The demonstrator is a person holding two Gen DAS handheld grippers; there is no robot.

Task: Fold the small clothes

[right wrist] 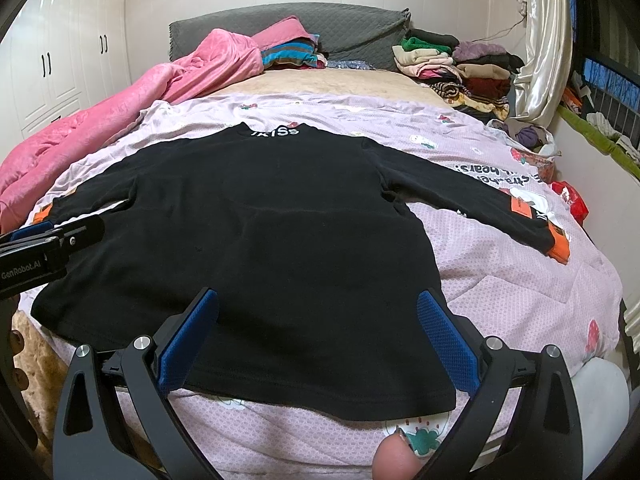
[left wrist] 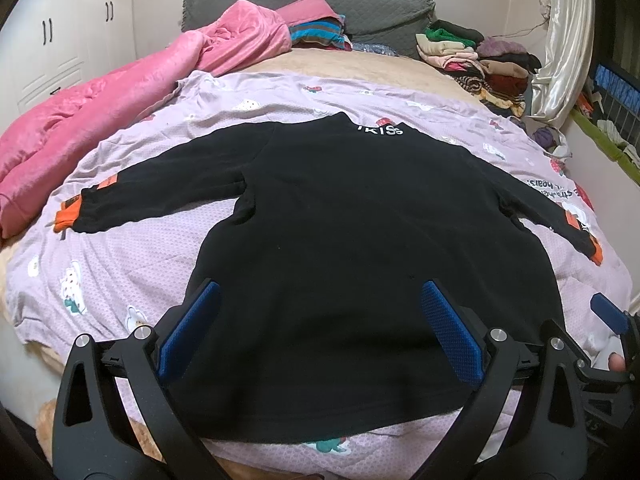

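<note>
Left wrist: black sweater (left wrist: 352, 240) flat; left claw (left wrist: 316, 332) wide above its hem.

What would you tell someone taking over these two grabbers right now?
Left gripper: open, holding nothing, over the hem of the black top.
Right gripper: open, holding nothing, over the hem near its right corner.
The top lies flat on the lilac sheet, collar away from you, both sleeves spread out.
Done: top laid out. No fold made yet.
Left: fold in the sleeves and body. Likely it then joins the folded pile at the far right.
</note>
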